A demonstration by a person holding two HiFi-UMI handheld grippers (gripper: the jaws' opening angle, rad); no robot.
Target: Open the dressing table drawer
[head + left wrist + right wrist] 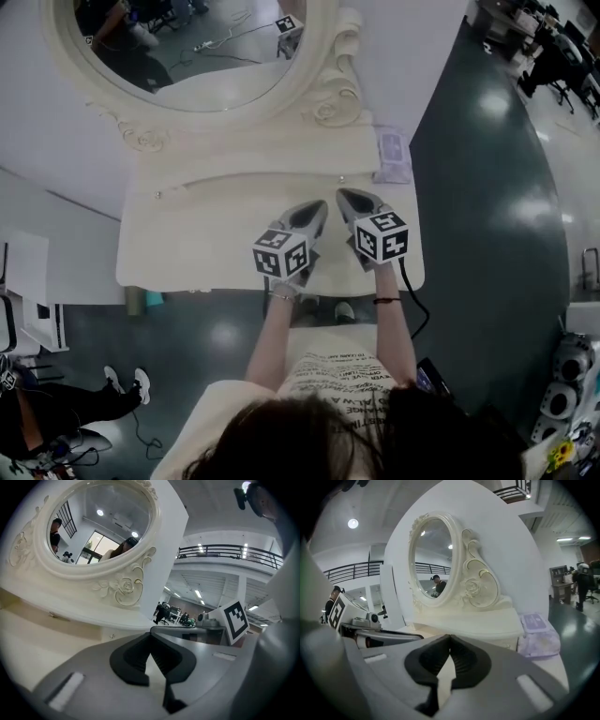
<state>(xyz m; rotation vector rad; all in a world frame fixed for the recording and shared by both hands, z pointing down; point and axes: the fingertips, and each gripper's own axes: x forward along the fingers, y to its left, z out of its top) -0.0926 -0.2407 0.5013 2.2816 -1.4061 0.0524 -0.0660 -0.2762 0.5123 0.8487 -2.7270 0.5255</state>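
The cream dressing table [178, 248] carries an oval mirror [202, 56] with a low drawer [248, 184] beneath it; the drawer front sits flush, with a small knob at each end [340, 178]. Both of my grippers hover side by side over the tabletop, pointing at the drawer's right half. My left gripper [321, 206] has its jaws closed tip to tip with nothing between them [150, 637]. The right gripper [343, 195] is shut and empty too [450, 637], a short way from the right knob [509, 646].
A purple packet of wipes [392, 157] lies on the table's back right corner [538, 637]. Dark glossy floor surrounds the table. A person's legs in white shoes [127, 380] are at lower left, and equipment [562, 384] stands at lower right.
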